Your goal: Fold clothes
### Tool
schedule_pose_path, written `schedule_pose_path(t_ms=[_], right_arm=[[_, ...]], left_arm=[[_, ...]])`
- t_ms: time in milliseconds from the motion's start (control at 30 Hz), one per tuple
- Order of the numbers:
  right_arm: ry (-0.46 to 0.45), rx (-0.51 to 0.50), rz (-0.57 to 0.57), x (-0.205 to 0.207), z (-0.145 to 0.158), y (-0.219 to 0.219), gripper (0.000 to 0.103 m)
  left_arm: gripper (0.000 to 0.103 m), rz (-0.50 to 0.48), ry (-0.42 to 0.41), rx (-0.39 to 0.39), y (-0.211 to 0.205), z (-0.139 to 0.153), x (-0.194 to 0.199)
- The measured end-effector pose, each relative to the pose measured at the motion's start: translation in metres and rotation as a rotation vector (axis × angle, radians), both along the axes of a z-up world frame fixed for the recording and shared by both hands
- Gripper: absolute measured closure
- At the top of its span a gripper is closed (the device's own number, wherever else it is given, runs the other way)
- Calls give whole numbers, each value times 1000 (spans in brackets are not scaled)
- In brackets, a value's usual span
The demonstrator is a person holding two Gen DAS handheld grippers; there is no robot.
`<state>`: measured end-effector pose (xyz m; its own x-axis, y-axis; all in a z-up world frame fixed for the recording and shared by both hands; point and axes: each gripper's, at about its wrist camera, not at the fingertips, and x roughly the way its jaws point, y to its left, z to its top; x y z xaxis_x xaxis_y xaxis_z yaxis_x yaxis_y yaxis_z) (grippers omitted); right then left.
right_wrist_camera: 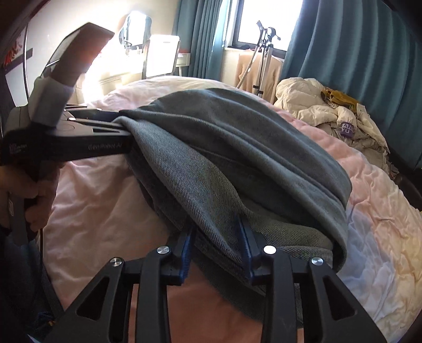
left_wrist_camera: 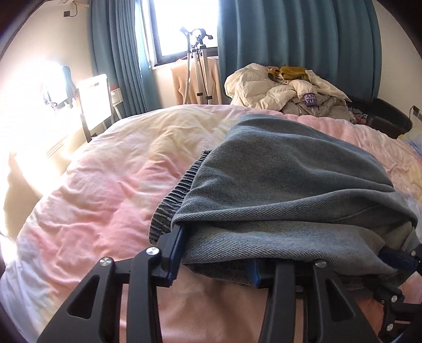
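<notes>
gripping one edge of the grey-blue denim garment [left_wrist_camera: 290,184], the left tongs [left_wrist_camera: 213,253] have cloth bunched between their blue-padded fingers [left_wrist_camera: 175,253], just beside the ribbed elastic waistband [left_wrist_camera: 174,200]. from the other camera the left tongs [right_wrist_camera: 116,124] come in from the left side of the bed [right_wrist_camera: 87,211], a bare hand [right_wrist_camera: 31,195] wrapped round the handle below them, and the garment [right_wrist_camera: 224,163] hangs off their tips.

further right, the right tongs [right_wrist_camera: 217,253] are clamped on the same garment, with folds of denim pinched between the two blue pads [right_wrist_camera: 245,248] and more fabric draping over the right finger. the right tongs [left_wrist_camera: 398,256] also show at the right edge of the left camera's picture, buried in the cloth. between the two grips the garment is lifted at the near edge of the bed, while its far part lies over the rumpled pink duvet [left_wrist_camera: 105,190].

towards the bed's far right corner sits a heap of cream bedding [left_wrist_camera: 284,84] with a mustard-yellow item [left_wrist_camera: 292,71] on top. behind the bed, teal curtains [left_wrist_camera: 298,39] frame a bright window [left_wrist_camera: 182,23], with a peach top [left_wrist_camera: 195,79] hanging on a stand beneath it.
</notes>
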<state>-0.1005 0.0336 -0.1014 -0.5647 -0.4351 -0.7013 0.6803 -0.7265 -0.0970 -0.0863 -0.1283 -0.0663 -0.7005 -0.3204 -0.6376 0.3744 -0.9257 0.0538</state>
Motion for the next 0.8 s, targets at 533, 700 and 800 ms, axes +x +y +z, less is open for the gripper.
schedule_pose_path(t_ms=[533,700,800], right_arm=[[-159,-162,43,-19,-26,-21,91],[-175,-228,14,-16,-7,-4,88],[-169,-298,-16,-9,15,17,86]], left_arm=[[95,115,29,229,-58,-13,-17],[94,67,53,332,-60,-2,-2],[90,65,57,386,-59,7,14]])
